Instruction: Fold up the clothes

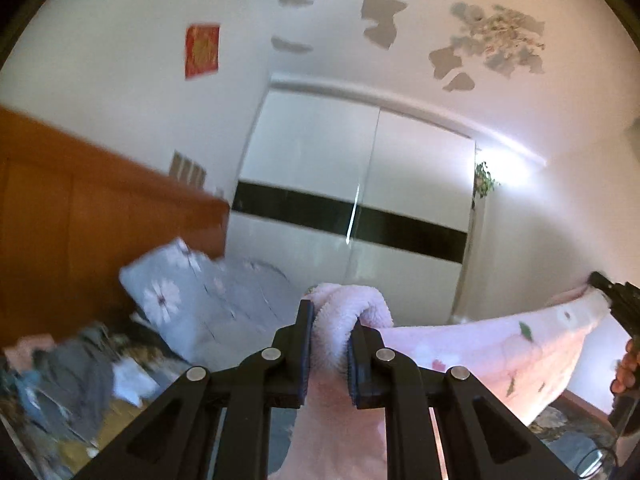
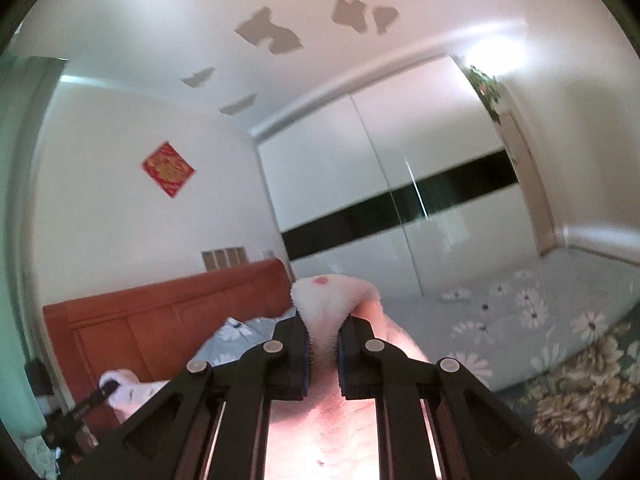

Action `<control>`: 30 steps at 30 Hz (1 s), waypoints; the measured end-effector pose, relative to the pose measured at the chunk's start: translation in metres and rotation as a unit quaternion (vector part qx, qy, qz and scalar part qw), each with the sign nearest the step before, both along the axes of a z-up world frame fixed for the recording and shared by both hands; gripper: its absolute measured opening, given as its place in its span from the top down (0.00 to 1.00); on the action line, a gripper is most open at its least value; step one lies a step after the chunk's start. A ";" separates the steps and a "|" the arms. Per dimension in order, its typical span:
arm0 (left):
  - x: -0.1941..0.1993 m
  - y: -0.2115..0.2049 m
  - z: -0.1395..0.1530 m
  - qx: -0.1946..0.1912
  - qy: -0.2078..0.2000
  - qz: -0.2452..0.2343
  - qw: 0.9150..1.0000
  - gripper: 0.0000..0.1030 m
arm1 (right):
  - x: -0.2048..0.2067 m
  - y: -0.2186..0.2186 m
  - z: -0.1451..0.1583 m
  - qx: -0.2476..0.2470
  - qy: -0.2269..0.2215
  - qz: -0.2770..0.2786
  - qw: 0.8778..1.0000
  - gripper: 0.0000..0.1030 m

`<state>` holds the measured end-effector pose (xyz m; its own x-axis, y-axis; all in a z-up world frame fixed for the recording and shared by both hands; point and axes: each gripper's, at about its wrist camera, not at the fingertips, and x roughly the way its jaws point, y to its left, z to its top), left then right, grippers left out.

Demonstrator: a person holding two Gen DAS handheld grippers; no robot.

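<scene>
The left gripper (image 1: 330, 350) and the right gripper (image 2: 322, 354) each pinch a bunched corner of the pink fleece garment (image 1: 480, 354), which stretches from the left gripper toward three o'clock above the bed (image 2: 500, 320).

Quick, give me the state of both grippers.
Left gripper: shut on the pink fleece garment.
Right gripper: shut on the same garment.

Fluffy pink garment (image 1: 460, 352), apparently flower-printed, hangs stretched in the air.
</scene>
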<state>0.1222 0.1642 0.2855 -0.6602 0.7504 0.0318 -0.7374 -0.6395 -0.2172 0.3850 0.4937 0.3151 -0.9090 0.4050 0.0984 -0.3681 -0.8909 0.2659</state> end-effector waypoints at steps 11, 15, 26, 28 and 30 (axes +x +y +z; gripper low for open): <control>-0.049 0.025 -0.038 -0.101 -0.047 0.045 0.993 0.82 | -0.051 0.005 -0.029 0.014 -0.073 -0.005 0.997 0.90; -0.108 0.067 -0.112 -0.174 -0.119 0.060 0.976 0.82 | -0.121 0.056 -0.084 -0.057 -0.150 -0.003 0.987 0.89; -0.232 0.144 -0.253 -0.278 -0.213 0.131 0.927 0.92 | -0.293 0.170 -0.250 -0.212 -0.306 -0.011 0.928 0.89; -0.260 0.148 -0.252 -0.279 -0.219 0.141 0.924 0.92 | -0.317 0.180 -0.255 -0.208 -0.315 -0.027 0.926 0.89; -0.284 0.149 -0.260 -0.276 -0.244 0.141 0.919 0.92 | -0.338 0.188 -0.261 -0.209 -0.326 -0.033 0.921 0.89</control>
<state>-0.1620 0.3136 0.0255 -0.6646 0.3603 -0.6546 -0.4269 -0.9021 -0.0631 0.0470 0.6814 0.0542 -0.6913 0.3402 -0.6374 -0.6209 -0.7309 0.2833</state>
